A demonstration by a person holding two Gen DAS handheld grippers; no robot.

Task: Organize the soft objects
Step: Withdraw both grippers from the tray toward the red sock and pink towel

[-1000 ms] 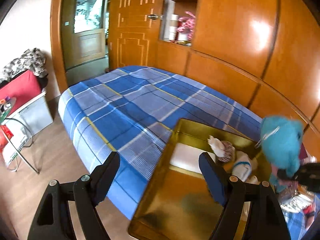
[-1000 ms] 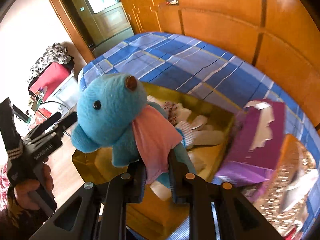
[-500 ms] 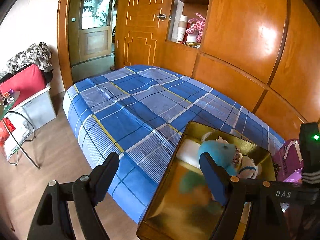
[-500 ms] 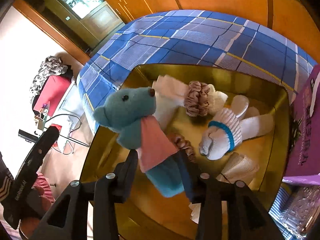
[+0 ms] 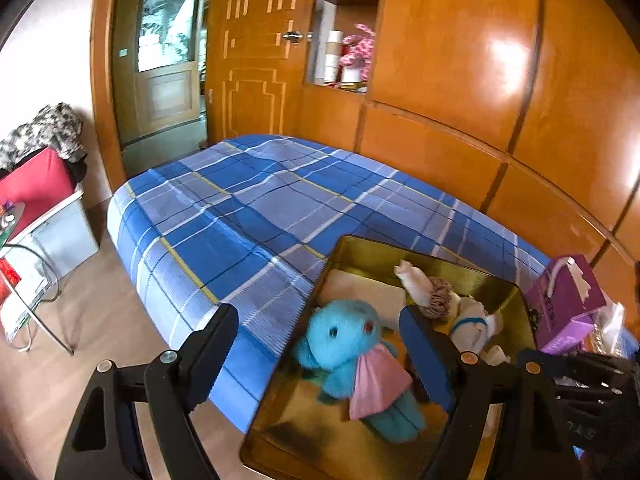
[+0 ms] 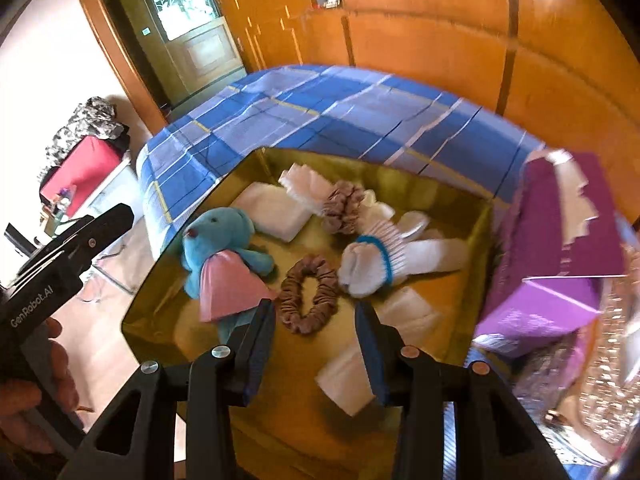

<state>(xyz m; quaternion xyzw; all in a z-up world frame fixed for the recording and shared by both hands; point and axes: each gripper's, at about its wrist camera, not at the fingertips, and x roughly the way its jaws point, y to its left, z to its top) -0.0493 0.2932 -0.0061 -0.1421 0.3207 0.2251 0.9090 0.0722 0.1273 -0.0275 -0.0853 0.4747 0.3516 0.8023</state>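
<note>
Bedroom in a home, judging by bed (image 5: 280, 208) w/ blue plaid sheet filling most of the floor, backed by glossy orange wood wardrobe panels (image 5: 460, 60) along the wall. Also wood door (image 5: 168, 76) w/ frosted glass pane, open niche (image 5: 344, 60) holding pink plush and what looks like paper rolls (blurry), clothes heaped (image 5: 44, 132) on a red case (image 5: 32, 184) by white wall, small glass side table (image 5: 24, 280) w/ clutter. Purple tissue box (image 6: 560, 248) and gold tin tray (image 6: 476, 240) of soft toys, socks, scrunchies on bed — lived-in, domestic.
</note>
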